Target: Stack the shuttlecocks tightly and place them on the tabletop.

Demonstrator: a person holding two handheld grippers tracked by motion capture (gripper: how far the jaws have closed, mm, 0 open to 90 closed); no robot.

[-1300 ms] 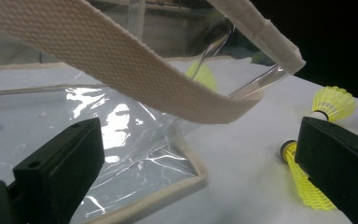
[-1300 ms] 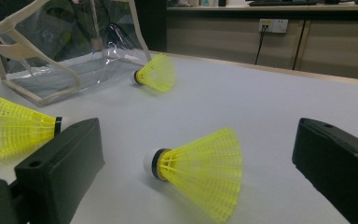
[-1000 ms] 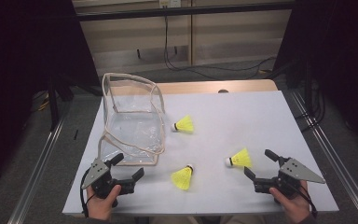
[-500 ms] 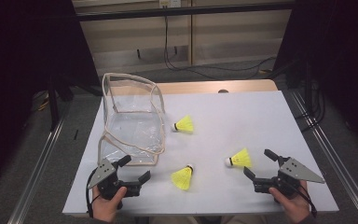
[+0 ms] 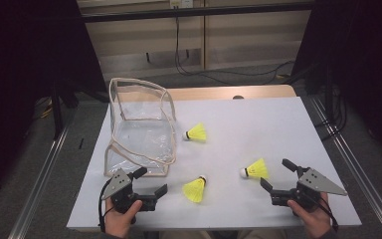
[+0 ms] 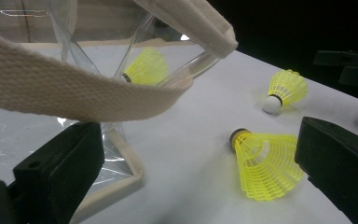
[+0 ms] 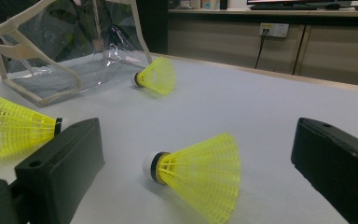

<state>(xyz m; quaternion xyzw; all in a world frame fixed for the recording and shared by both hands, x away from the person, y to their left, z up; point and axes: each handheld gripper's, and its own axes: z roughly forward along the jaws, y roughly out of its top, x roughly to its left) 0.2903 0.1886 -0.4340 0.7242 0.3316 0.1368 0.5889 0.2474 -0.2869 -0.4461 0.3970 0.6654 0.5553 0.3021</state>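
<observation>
- on the white table [image 5: 258,124], near its front edge, three yellow shuttlecocks lie on their sides, well apart from one another.
- left gripper [image 5: 151,182]: held in the person's left hand at the front left corner, jaws apart, nothing between them; it sits just in front of the clear bag [image 5: 139,129].
- left gripper view: one jaw lies beside the bag's cream webbing edge [image 6: 74,88]; the near shuttlecock [image 6: 265,163] lies close to the other jaw, apart from it.
- right gripper [image 5: 274,175]: held in the person's right hand at the front right, jaws apart, clamped on nothing.
- right shuttlecock [image 5: 254,170]: just ahead of the right gripper's jaws, white cork pointing left; in the right gripper view it lies between the two jaws' lines, touching neither.
- middle shuttlecock [image 5: 195,189]: between the two grippers, dark cork band uppermost in the high view.
- far shuttlecock [image 5: 196,133]: just beside the bag's right side, outside it.
- bag: stands slumped on the table's left half, mouth open.
</observation>
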